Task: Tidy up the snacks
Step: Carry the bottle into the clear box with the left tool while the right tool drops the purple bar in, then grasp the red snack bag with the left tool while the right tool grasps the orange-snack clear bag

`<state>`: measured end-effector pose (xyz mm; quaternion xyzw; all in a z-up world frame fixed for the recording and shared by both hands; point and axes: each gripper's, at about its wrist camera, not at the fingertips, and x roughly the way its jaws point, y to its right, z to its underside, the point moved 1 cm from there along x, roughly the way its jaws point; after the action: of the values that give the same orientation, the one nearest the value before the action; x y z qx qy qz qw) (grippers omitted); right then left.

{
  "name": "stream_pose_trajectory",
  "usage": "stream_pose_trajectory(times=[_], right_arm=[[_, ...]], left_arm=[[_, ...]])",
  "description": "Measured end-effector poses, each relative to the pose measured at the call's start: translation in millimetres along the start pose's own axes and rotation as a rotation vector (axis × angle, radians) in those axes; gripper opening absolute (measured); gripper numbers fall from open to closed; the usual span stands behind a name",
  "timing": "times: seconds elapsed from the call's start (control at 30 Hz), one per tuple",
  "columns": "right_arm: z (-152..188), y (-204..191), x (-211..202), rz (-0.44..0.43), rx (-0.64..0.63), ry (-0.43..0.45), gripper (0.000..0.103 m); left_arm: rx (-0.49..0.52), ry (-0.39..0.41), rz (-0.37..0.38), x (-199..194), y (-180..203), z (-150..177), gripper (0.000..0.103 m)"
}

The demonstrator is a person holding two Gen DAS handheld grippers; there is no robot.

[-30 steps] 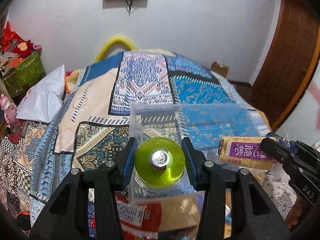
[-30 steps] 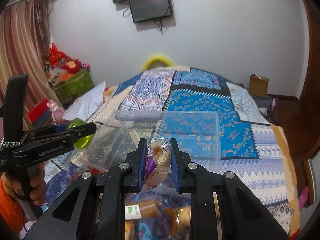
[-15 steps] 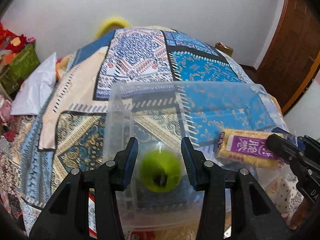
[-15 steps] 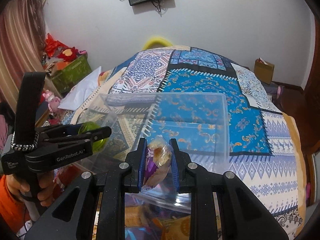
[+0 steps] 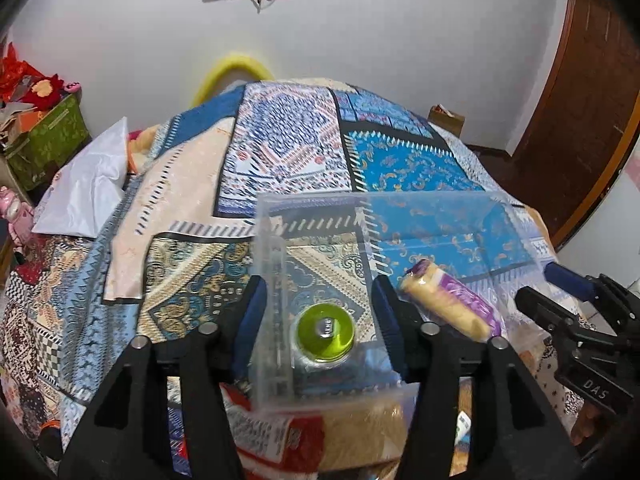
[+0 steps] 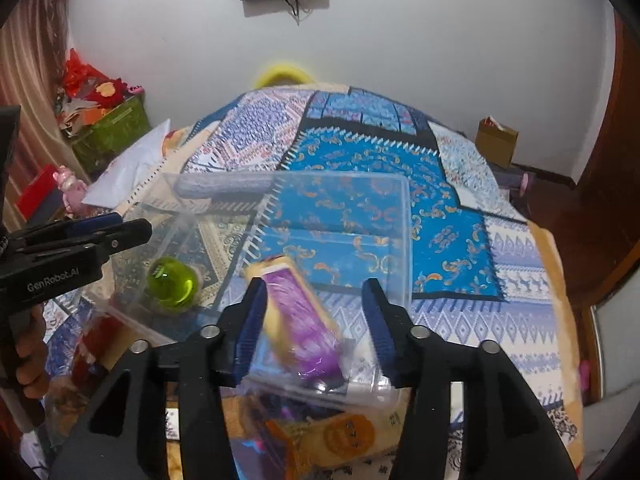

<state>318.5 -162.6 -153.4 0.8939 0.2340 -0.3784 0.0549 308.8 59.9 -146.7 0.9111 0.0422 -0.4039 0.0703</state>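
Inside clear bin (image 6: 404, 240) | purple snack pack (image 6: 300, 320) long axis tilted, near-to-far | both claws apart, just opened, empty

One clear bin (image 5: 400, 208), one green-lidded jar (image 5: 325, 333), one purple-wrapped snack (image 5: 452, 304).

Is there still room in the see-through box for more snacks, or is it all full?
There is room. The clear box holds only the green-lidded cup at its left end and the purple-wrapped snack near the front. The far half and right end, over the blue bedspread, are bare. It is crowded in front of the box, where the snack packets pile up.
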Motion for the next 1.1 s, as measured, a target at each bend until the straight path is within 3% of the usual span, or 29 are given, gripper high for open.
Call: stream_pose_trajectory(times=[0.3,0.5,0.87,1.1], right_arm=[[4.0,-4.4,-50.6,0.015,-0.008,0.074,0.064],[20.0,-3.6,-72.2,0.027,-0.005,0.087,0.069],[71.2,9.3,-73.9,0.072,0.026,0.000,0.069],[106.2,21.6,-63.3,0.064,0.079,-0.088,0.069]], left_arm=[[0.029,0.063,-0.004,-62.6,-18.5,18.3,0.065],[0.042,0.049,-0.011,-84.2,-31.2,44.9,0.070],[0.019,-0.119,-0.007,-40.1,-36.0,103.3,0.070],[0.020,-0.168,0.000,-19.8,-28.6,120.7,0.070]])
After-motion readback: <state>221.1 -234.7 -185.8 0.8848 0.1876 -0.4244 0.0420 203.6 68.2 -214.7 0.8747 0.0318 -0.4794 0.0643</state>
